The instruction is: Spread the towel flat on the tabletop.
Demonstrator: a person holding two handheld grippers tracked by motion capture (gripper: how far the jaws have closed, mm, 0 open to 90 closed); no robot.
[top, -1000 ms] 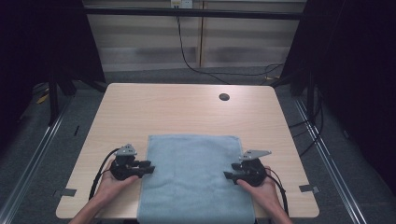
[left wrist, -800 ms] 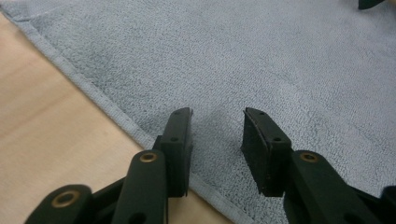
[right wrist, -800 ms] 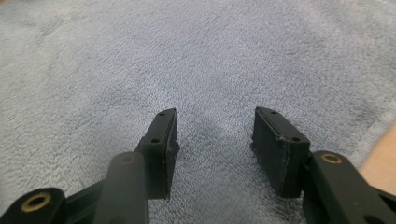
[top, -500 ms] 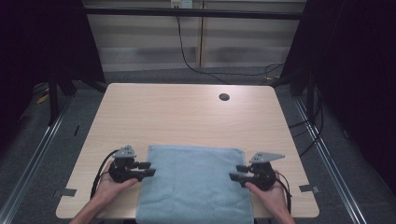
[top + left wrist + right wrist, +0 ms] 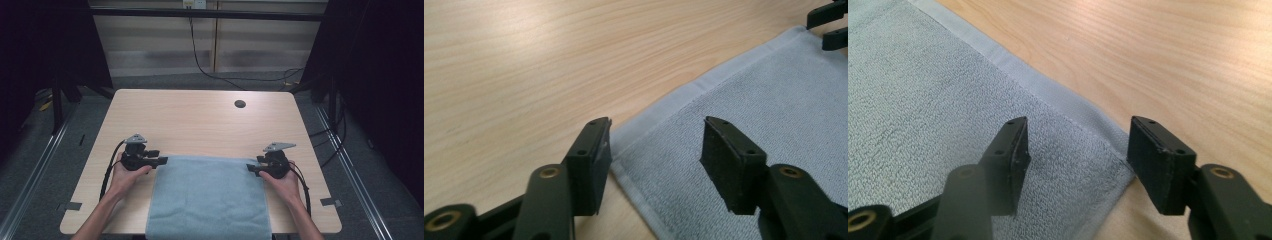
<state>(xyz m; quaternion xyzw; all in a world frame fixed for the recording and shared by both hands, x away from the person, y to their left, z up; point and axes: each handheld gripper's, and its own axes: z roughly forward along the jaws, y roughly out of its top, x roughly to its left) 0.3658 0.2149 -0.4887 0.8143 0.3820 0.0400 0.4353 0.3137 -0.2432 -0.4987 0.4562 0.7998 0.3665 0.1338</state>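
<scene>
A light blue-grey towel (image 5: pixel 207 197) lies flat on the wooden table (image 5: pixel 200 120), and its near end hangs over the front edge. My left gripper (image 5: pixel 162 161) is at the towel's far left corner and my right gripper (image 5: pixel 251 169) at its far right corner. In the left gripper view the left gripper (image 5: pixel 656 145) is open, with the hemmed corner of the towel (image 5: pixel 764 100) flat on the table between its jaws. In the right gripper view the right gripper (image 5: pixel 1075 145) is open over the other corner of the towel (image 5: pixel 923 100). Both pairs of jaws have just been opening, and no pad presses on the cloth.
A small dark round hole (image 5: pixel 240 104) sits near the table's far right. Bare wood stretches beyond the towel. A black cable (image 5: pixel 200 60) runs across the floor behind the table. The right gripper's jaw tips (image 5: pixel 829 25) show far off in the left gripper view.
The towel's far edge slid a little toward the person. Then both hands moved forward along its sides to the far corners.
</scene>
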